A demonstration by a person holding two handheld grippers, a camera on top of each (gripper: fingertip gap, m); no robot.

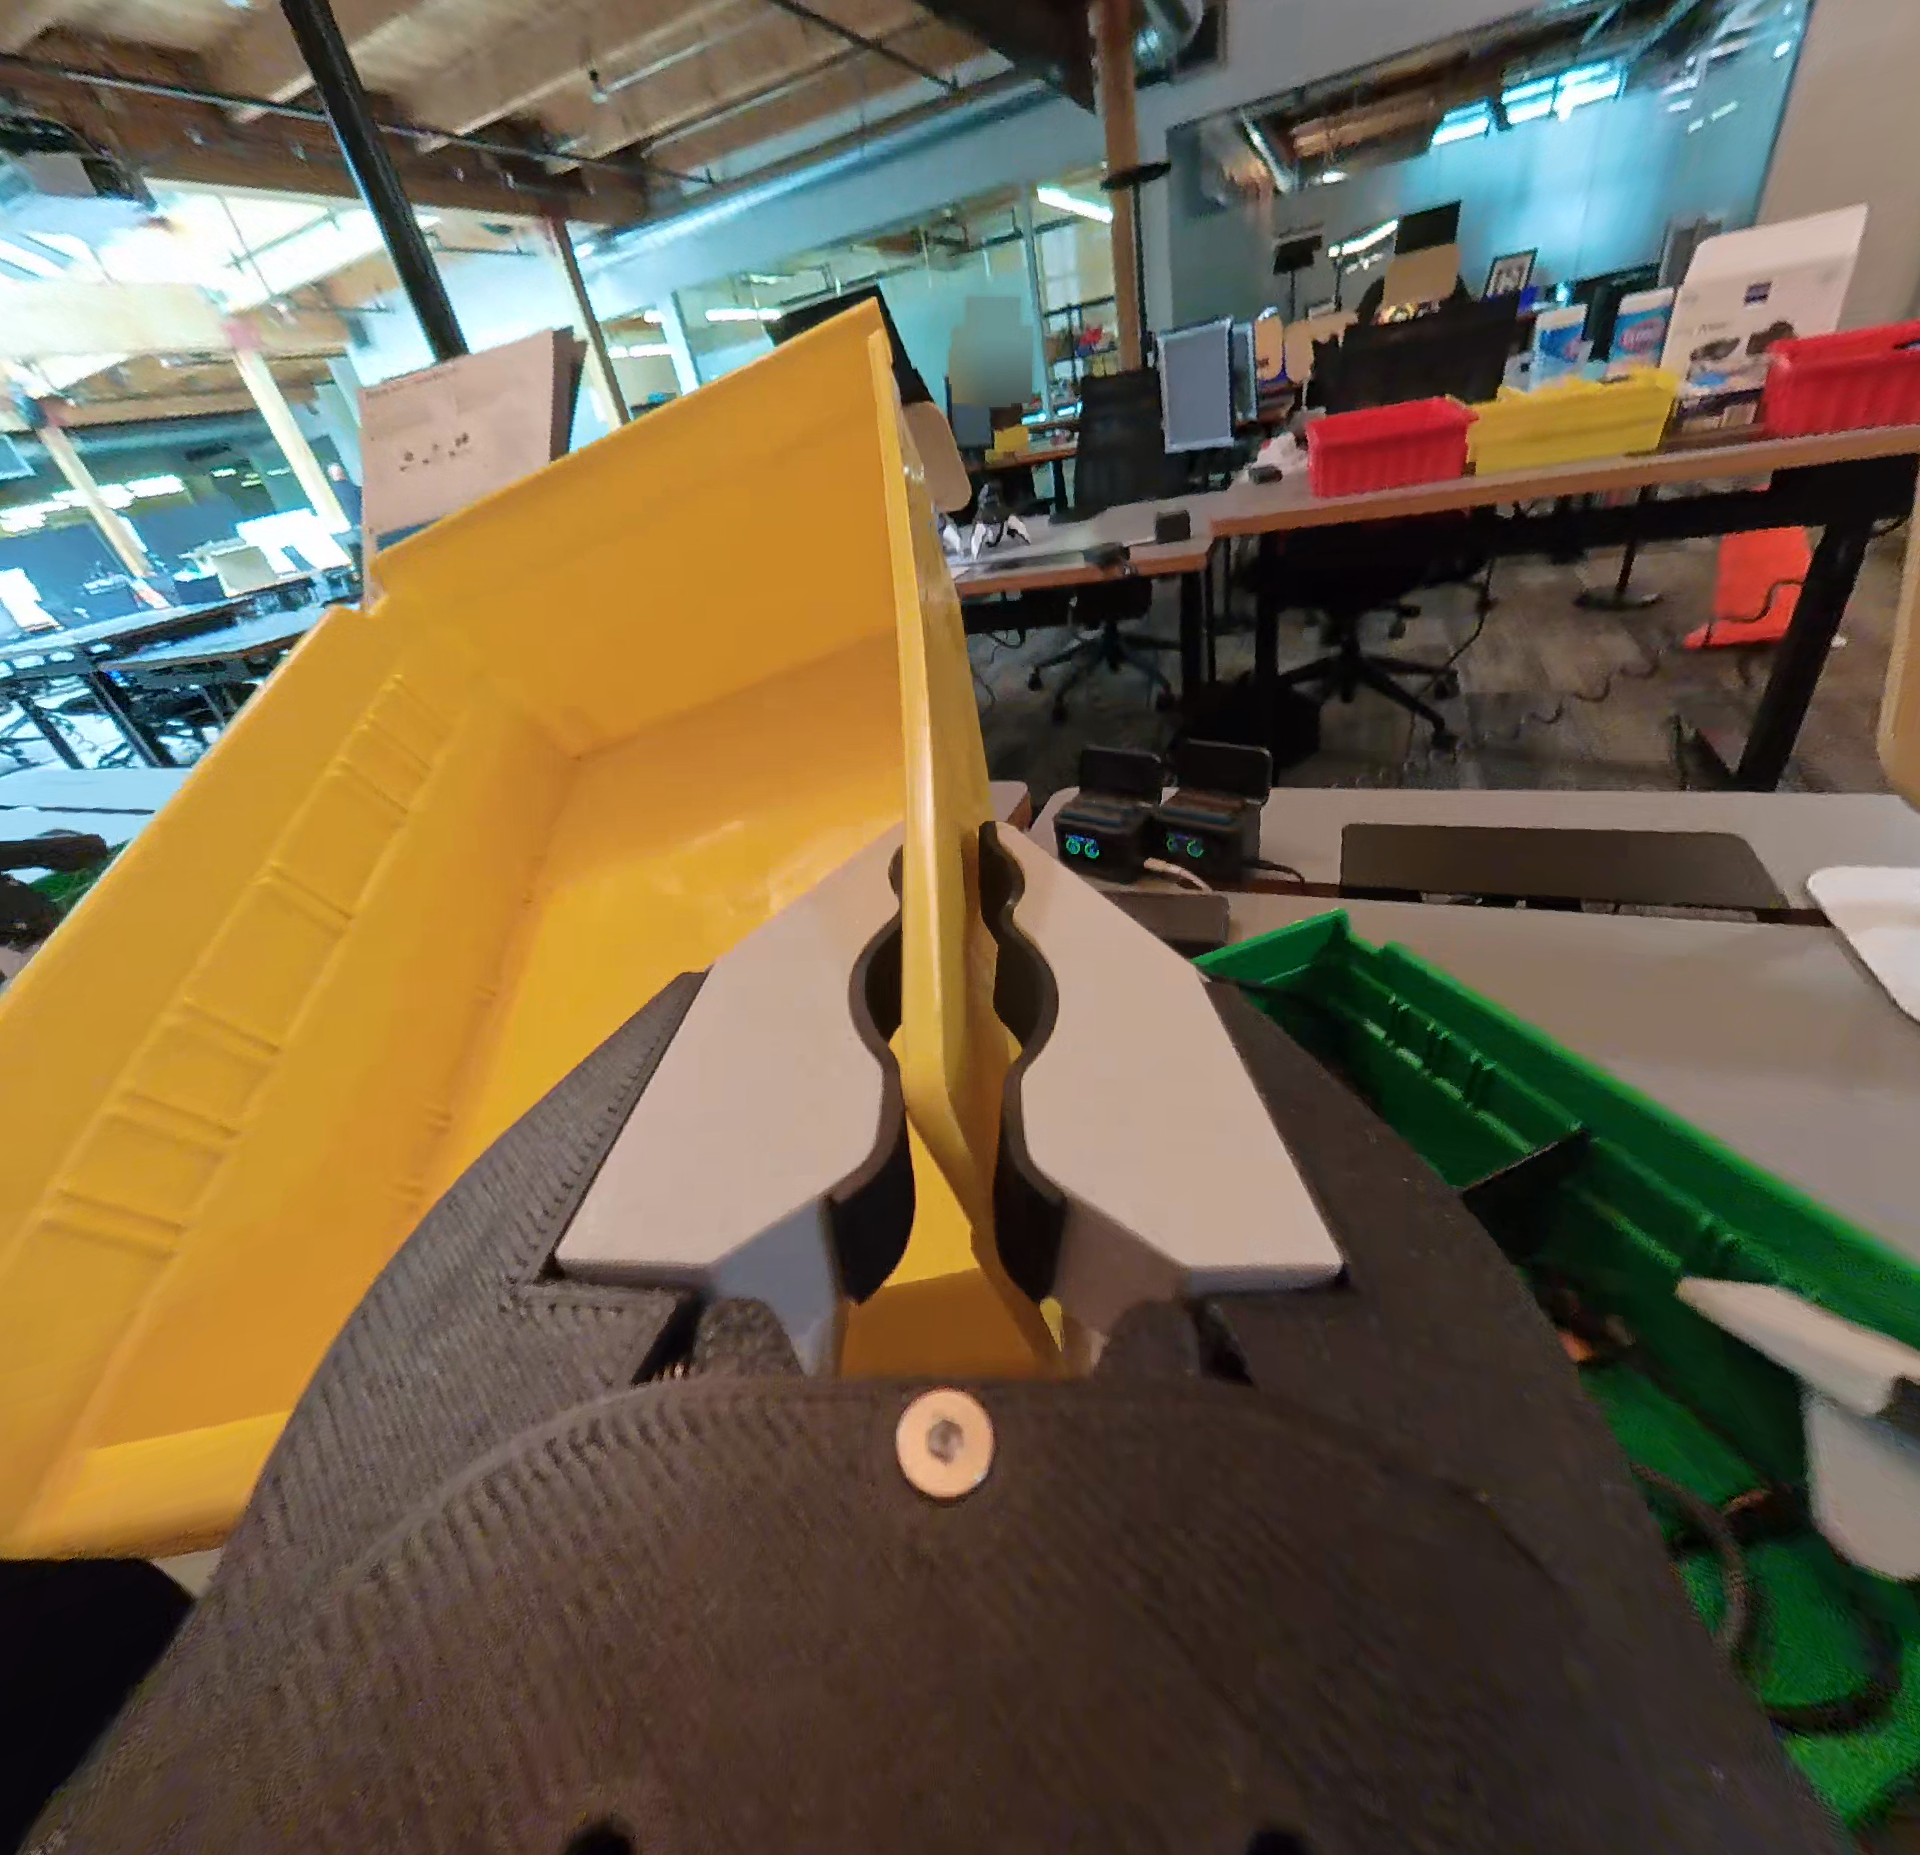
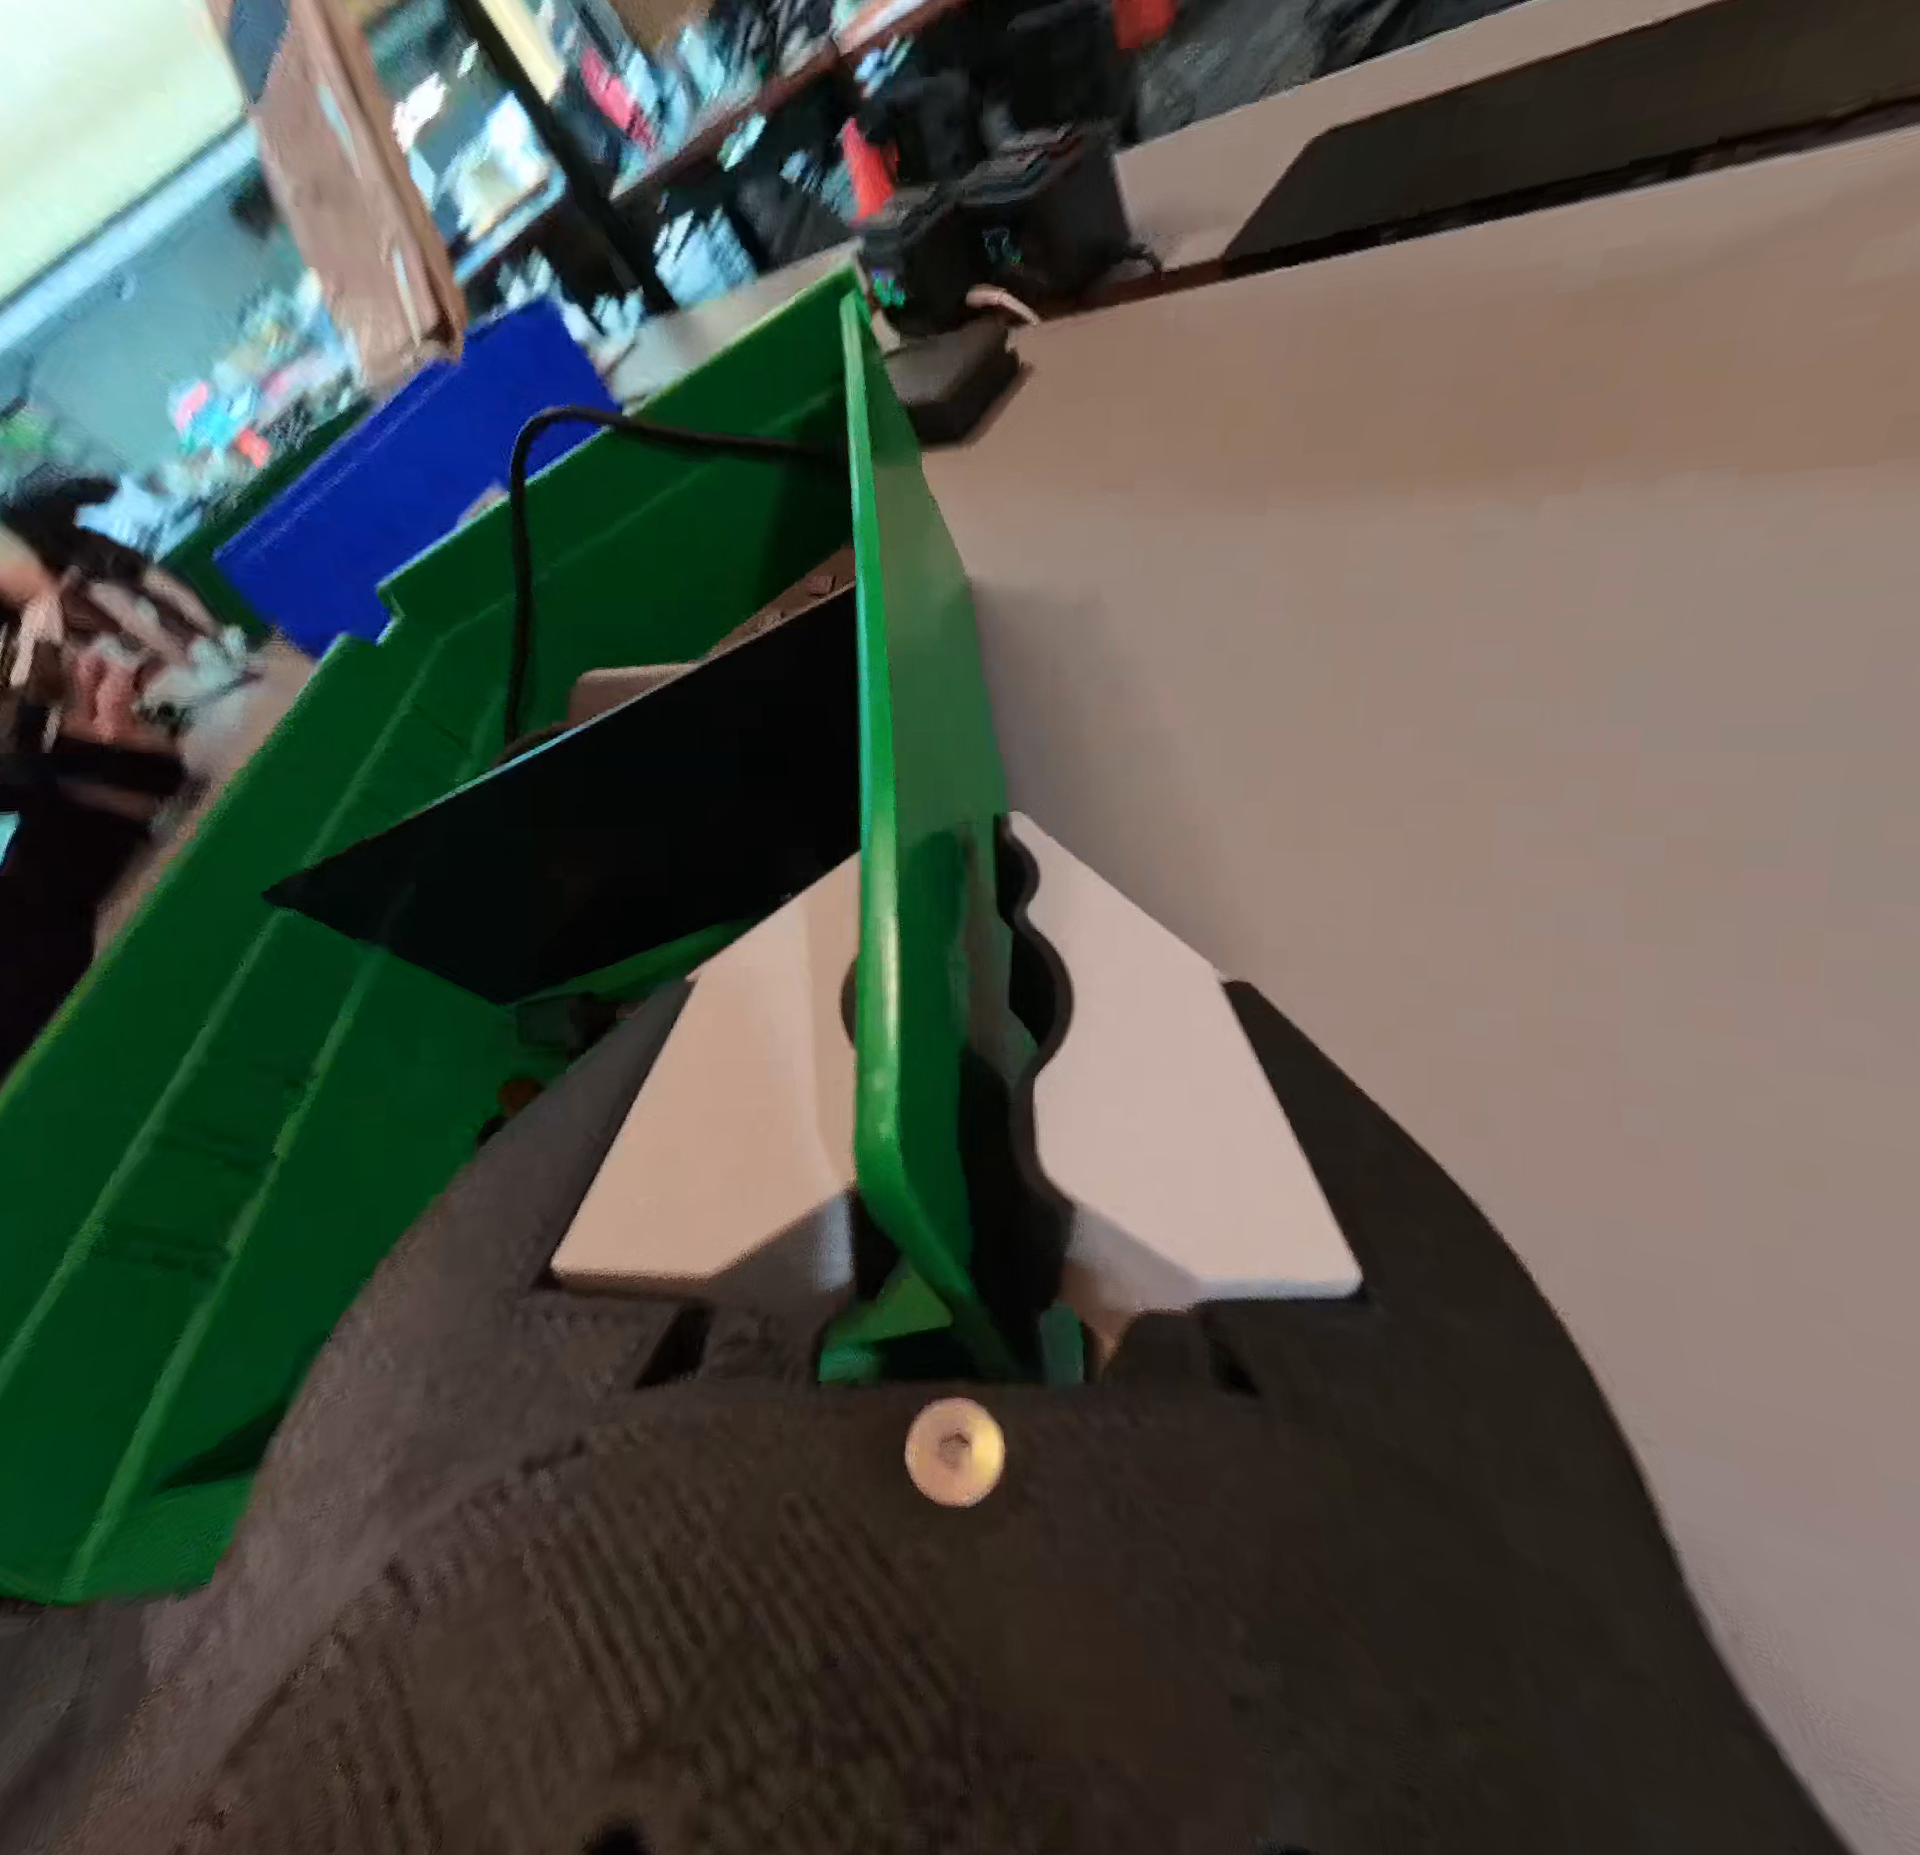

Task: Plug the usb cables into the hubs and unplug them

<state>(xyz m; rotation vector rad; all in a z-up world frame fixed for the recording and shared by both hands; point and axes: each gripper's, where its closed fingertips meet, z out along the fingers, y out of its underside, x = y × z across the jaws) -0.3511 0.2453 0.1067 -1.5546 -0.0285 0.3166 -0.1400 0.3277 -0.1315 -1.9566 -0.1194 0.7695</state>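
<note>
My left gripper (image 1: 940, 870) is shut on the right wall of a yellow bin (image 1: 436, 932) and holds it tilted, its inside empty. My right gripper (image 2: 935, 849) is shut on the right wall of a green bin (image 2: 260, 1130), also tilted. Inside the green bin lie a black flat slab (image 2: 603, 849), a grey device (image 2: 623, 685) behind it and a thin black cable (image 2: 520, 579) that arches over them. The green bin also shows in the left wrist view (image 1: 1621, 1171), with the right gripper's grey finger (image 1: 1829, 1390) at its edge.
The grey table (image 2: 1455, 766) lies to the right of the green bin. Two black charger cases (image 1: 1164, 818) and a dark pad (image 1: 1548, 865) stand at its far side. A blue bin (image 2: 416, 486) sits beyond the green one. Desks with red and yellow bins (image 1: 1475, 444) stand farther back.
</note>
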